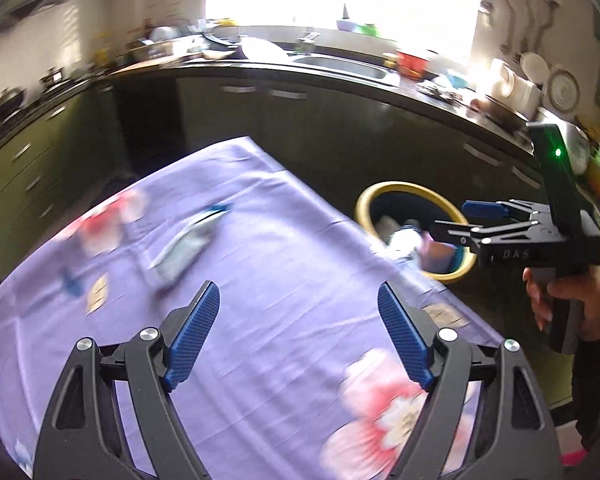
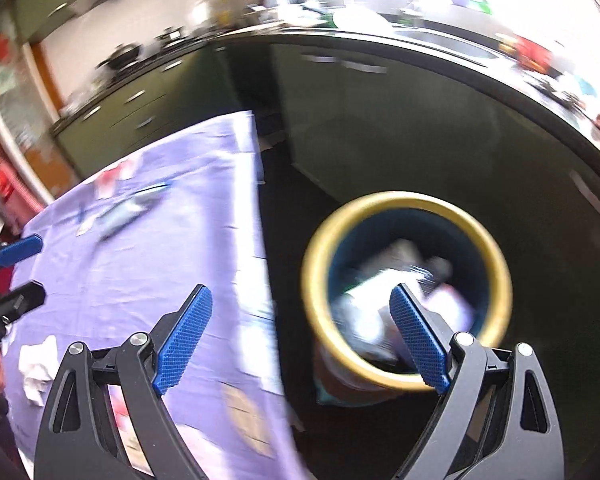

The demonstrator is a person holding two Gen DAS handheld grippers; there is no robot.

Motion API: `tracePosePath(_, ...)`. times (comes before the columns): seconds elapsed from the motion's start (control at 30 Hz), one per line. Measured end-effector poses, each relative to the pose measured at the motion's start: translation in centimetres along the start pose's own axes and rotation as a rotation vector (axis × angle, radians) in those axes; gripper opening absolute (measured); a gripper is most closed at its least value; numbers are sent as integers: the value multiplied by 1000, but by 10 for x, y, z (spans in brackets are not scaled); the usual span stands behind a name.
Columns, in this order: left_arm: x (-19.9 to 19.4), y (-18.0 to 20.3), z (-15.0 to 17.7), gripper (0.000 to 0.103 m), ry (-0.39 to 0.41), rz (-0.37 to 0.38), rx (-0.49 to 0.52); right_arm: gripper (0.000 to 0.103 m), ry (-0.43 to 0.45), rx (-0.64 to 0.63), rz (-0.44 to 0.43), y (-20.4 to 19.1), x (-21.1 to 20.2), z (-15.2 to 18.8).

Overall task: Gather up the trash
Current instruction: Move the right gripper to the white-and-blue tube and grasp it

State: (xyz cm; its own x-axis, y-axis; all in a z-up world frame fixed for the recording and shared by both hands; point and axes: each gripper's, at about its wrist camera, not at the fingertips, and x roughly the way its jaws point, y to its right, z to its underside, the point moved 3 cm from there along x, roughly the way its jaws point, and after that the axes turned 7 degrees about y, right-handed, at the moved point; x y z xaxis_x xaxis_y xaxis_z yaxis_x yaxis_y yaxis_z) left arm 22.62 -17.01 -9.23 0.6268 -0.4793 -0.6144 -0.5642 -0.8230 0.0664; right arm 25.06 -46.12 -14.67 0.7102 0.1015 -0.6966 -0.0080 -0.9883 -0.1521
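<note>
A dark bin with a yellow rim stands on the floor to the right of the table and holds several pieces of trash. My right gripper is open and empty, above the gap between table and bin; it also shows in the left wrist view over the bin. My left gripper is open and empty above the purple flowered tablecloth. A grey-blue wrapper lies on the cloth ahead of it. A crumpled white tissue lies on the cloth near the left gripper.
A dark kitchen counter with a sink, dishes and clutter runs along the back under a bright window. Green cabinets stand at the left. Small paper scraps lie on the cloth. The floor around the bin is dark.
</note>
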Motion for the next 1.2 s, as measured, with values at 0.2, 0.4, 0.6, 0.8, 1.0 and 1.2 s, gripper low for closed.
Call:
tracePosePath(0.2,-43,-70,35,80,29,-123,-71,89,-16,-142,-117,-96,32,-24)
tracePosePath(0.4,-80,-122,66,82,52,-222,-147,94,-25,-257,-243,-176,68,-39)
tracePosePath(0.6,-85,-141,77,83,64,-239,-205,94,-139,-192,-244,-200,130,-46)
tracePosePath(0.8,-85,-135,78,83,65,-218,-188,94,-212,-82,-184,-201,167,-58)
tracePosePath(1.0,-85,-131,79,83,65,-200,-186,94,-253,-65,-162,-211,187,-65)
tracePosePath(1.2,-85,-129,80,83,67,-196,-183,92,-262,-117,-128,-230,204,-71)
